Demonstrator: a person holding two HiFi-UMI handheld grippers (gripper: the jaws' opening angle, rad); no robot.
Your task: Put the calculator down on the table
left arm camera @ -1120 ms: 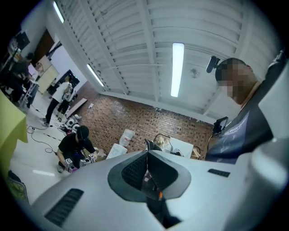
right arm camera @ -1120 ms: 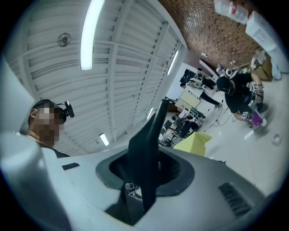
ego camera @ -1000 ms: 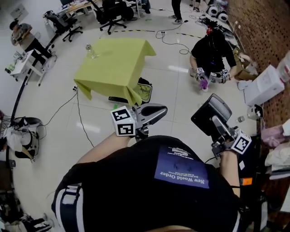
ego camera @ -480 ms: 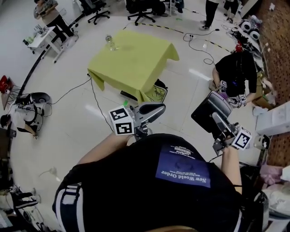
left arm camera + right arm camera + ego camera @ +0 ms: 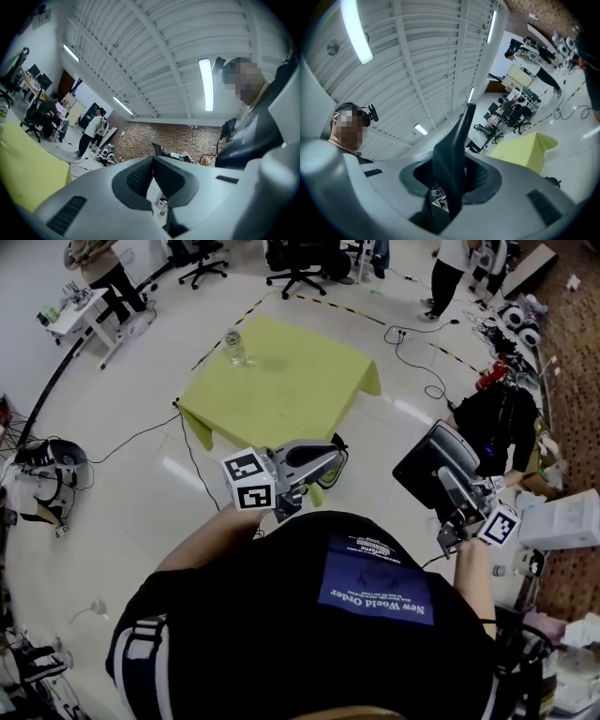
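Calculator (image 5: 431,465), a dark, flat, hard slab, sits clamped on edge between the 2 jaws of the right gripper (image 5: 452,491), well apart from the table (image 5: 300,390) with its soft yellow-green cloth (image 5: 208,418). This looks like the carrying step. Next it must reach the tabletop, lower the slab and let go. The left gripper (image 5: 330,459) is closed on nothing.

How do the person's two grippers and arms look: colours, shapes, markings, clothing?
The left gripper and the right gripper have light grey, rounded bodies with dark grey ribbed pads. Each carries a white cube with black square markers: left cube, right cube. The person wears a black short-sleeved shirt with a blue printed patch and white sleeve stripes.
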